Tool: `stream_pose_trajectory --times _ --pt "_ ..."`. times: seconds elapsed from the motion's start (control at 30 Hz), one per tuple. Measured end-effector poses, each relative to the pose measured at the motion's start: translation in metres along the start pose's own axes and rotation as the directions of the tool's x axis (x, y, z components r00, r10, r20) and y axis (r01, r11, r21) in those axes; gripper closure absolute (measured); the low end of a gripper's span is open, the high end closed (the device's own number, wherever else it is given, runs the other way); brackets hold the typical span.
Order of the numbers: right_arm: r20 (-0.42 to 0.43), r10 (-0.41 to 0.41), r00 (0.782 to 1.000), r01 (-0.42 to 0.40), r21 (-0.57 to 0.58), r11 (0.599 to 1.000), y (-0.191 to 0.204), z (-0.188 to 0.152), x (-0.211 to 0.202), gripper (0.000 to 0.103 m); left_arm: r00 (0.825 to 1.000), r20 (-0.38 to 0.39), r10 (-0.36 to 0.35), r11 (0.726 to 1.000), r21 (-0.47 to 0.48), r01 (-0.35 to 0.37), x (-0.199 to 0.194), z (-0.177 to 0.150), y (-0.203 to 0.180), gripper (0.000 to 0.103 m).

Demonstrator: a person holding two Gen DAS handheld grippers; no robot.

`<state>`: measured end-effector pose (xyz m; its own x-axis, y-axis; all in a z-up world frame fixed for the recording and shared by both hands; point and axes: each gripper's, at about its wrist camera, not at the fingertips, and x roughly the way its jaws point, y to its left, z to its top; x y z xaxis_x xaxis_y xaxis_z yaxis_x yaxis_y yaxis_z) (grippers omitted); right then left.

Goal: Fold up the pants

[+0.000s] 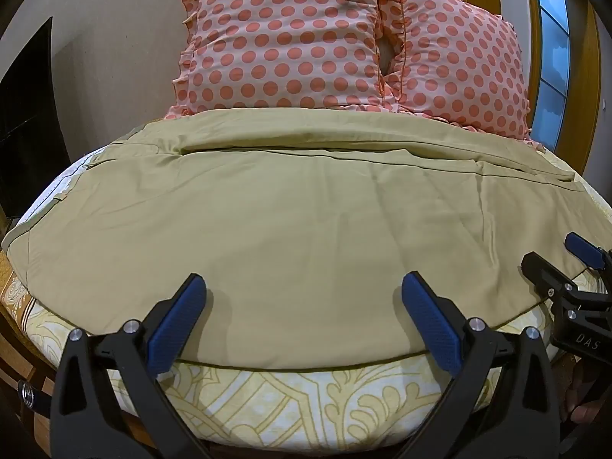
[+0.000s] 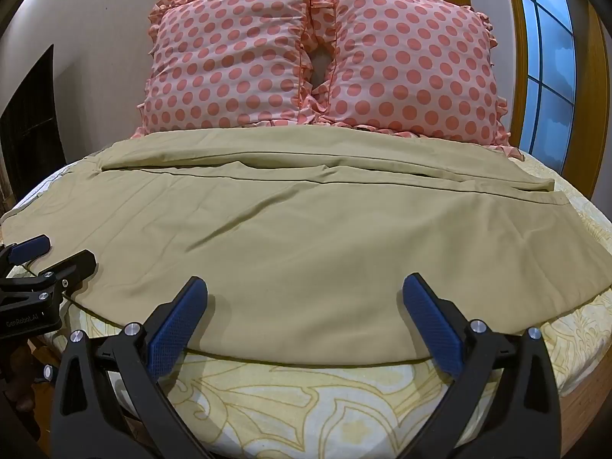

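Khaki pants (image 1: 267, 210) lie spread flat across the bed, one leg folded over the other along a lengthwise seam; they also show in the right wrist view (image 2: 298, 237). My left gripper (image 1: 304, 287) is open and empty, its blue pads just above the pants' near edge. My right gripper (image 2: 305, 287) is open and empty over the same near edge, further right. Each gripper shows in the other's view: the right one (image 1: 562, 260) at the right edge, the left one (image 2: 57, 256) at the left edge.
Two pink polka-dot pillows (image 2: 325, 57) stand against the wall behind the pants. The bed has a yellow-patterned sheet (image 1: 287, 401) and a wooden frame edge (image 1: 15, 298). A window (image 2: 547, 76) is at the right, a dark panel (image 1: 23, 114) at the left.
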<state>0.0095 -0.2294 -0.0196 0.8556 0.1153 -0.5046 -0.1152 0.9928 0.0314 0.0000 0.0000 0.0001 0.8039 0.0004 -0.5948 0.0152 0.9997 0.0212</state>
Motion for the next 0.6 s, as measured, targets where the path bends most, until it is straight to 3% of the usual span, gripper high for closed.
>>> stream_pose_trajectory --times 0.6 --pt "0.003 0.0 1.0 0.0 0.0 1.0 0.0002 -0.0001 -0.0002 0.001 1.0 0.001 0.0 1.0 0.0 0.0 -0.0001 -0.0001 0.0 0.002"
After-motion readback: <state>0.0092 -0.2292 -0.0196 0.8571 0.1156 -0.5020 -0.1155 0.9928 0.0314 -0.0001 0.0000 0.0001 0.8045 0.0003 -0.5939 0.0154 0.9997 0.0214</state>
